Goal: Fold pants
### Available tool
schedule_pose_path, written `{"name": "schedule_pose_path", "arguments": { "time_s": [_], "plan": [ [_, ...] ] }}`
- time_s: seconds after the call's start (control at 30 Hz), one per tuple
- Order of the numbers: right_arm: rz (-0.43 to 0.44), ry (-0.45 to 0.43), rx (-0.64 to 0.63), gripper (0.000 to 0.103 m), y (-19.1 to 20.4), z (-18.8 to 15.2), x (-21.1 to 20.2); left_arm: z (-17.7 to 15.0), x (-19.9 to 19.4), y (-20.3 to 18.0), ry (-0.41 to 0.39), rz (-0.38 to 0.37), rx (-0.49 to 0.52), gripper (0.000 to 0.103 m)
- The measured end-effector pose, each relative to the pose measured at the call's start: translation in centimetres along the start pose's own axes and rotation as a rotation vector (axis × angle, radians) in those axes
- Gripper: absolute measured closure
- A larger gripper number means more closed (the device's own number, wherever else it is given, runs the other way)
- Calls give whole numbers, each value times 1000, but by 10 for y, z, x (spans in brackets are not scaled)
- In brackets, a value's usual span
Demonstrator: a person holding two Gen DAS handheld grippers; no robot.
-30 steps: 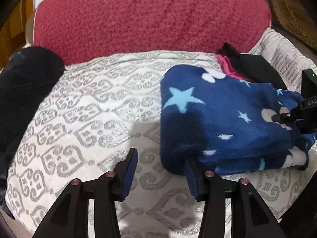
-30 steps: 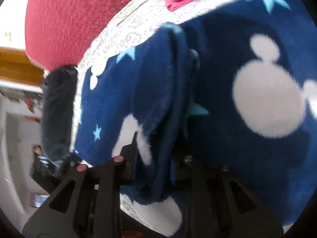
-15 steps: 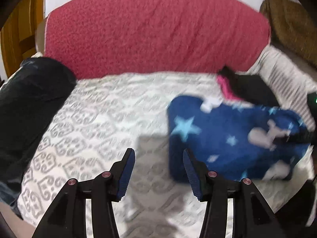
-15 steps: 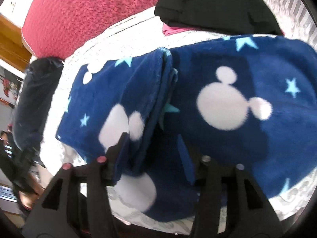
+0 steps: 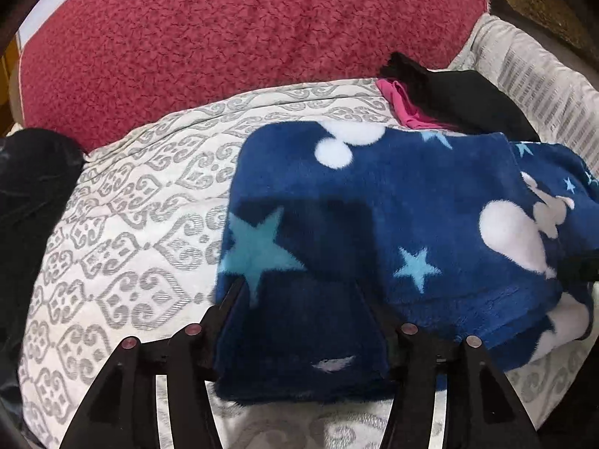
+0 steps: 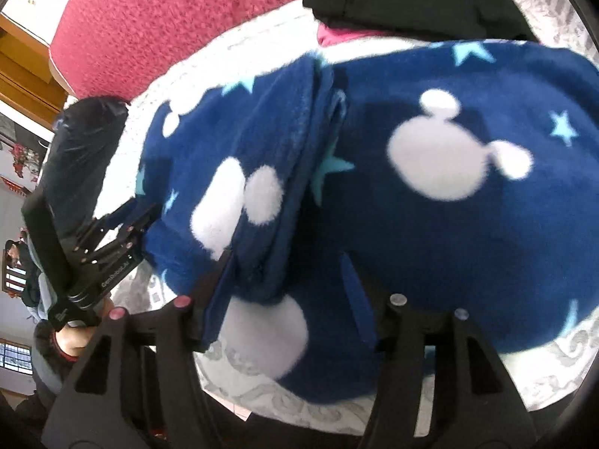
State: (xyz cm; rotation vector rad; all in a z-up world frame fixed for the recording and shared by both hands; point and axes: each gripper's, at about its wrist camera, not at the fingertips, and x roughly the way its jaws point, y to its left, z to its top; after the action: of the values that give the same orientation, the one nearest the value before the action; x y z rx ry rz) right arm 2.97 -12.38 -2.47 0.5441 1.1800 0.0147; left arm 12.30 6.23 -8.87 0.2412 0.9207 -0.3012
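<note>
The blue fleece pants [image 5: 374,205] with stars and white mouse heads lie folded on the patterned white-grey cover [image 5: 149,205]. My left gripper [image 5: 299,295] straddles their near left corner; its jaws are opening, the cloth lies between them, and I see no pinch. The right wrist view shows the folded edge [image 6: 310,149] of the pants [image 6: 468,205] running down the middle. My right gripper [image 6: 286,277] stands over that edge with its jaws opening, the fold loose between its fingers. The left gripper [image 6: 144,217] shows there at the pants' left end.
A red cushion [image 5: 243,37] backs the seat. Folded black clothes [image 5: 460,101] over a pink piece [image 5: 404,112] lie behind the pants at the right. A dark bundle [image 5: 30,194] sits at the left edge. A person's hand [image 6: 75,336] holds the left gripper.
My right gripper has opened and let go of the fold it pinched, lifting a little. My left gripper has shifted right from the bare cover onto the pants' near left corner.
</note>
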Motion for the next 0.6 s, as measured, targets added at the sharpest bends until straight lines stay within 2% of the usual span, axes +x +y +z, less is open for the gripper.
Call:
{"name": "schedule_pose_path", "arguments": {
  "time_s": [0.1, 0.17, 0.3, 0.4, 0.6],
  "plan": [
    [-37, -49, 43, 45, -16, -6, -23, 7, -18, -6, -24, 36, 20, 45],
    [-39, -84, 92, 45, -30, -10, -37, 12, -30, -14, -53, -2, 32, 44],
    [-68, -140, 207, 45, -71, -20, -65, 20, -36, -42, -59, -51, 92, 42],
    [-105, -171, 287, 45, -105, -27, -82, 23, -35, -67, -55, -71, 143, 42],
    [-116, -227, 446, 45, -160, -42, -105, 22, -32, -109, -41, -94, 206, 42]
  ]
}}
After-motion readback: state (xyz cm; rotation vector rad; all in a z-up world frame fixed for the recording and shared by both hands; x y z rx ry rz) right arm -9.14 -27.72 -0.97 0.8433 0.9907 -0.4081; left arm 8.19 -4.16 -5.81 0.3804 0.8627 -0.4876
